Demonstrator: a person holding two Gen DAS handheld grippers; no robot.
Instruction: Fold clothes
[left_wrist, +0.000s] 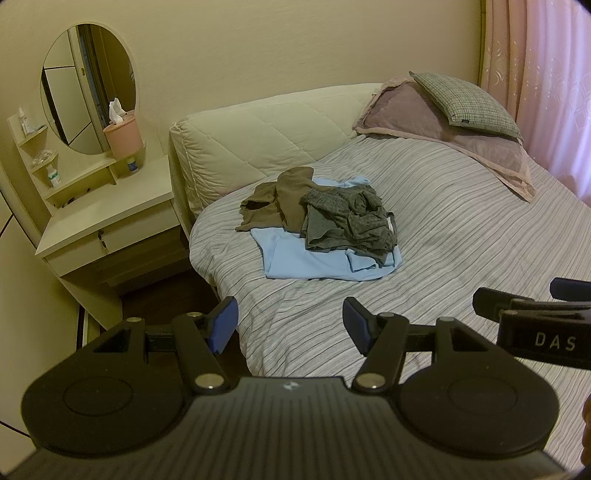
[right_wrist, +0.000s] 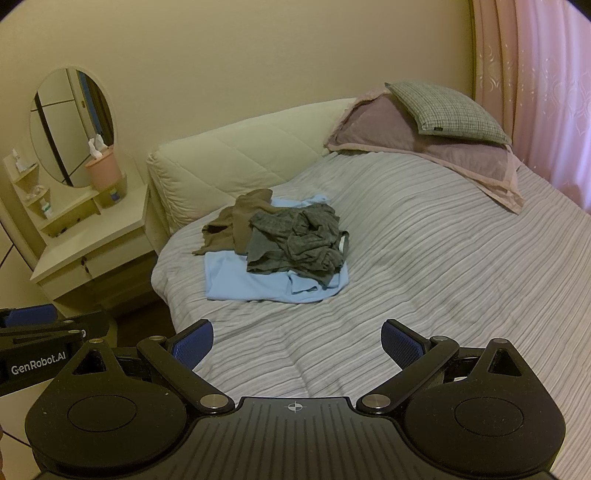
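Clothes (left_wrist: 317, 218) lie in a messy pile on the bed (left_wrist: 461, 236), far from both grippers and not touched by either one. Left gripper (left_wrist: 290, 325) hangs over the near edge of the bed with its two blue pads spread apart and nothing between them. Right gripper (right_wrist: 297, 349) hangs just beside it, on its right, over the near part of the bed, and its blue pads are spread wide too, with nothing held. In the pile, a blue shirt (left_wrist: 306, 258) lies flat at the bottom. A gray top (left_wrist: 343, 218) is bunched up on the right of it, and a brown top (left_wrist: 277, 203) is bunched up on the left. The bed has a striped sheet. At the far side is a cream headboard (left_wrist: 258, 140). Two pillows lie at the far right, a checked pillow (left_wrist: 465, 103) on top of a purple pillow (left_wrist: 443, 140). A pink curtain (left_wrist: 546, 74) hangs at the right. Left of the bed stands a cream dresser (left_wrist: 110, 221) with a round mirror (left_wrist: 88, 88) and a pink tissue box (left_wrist: 123, 134).
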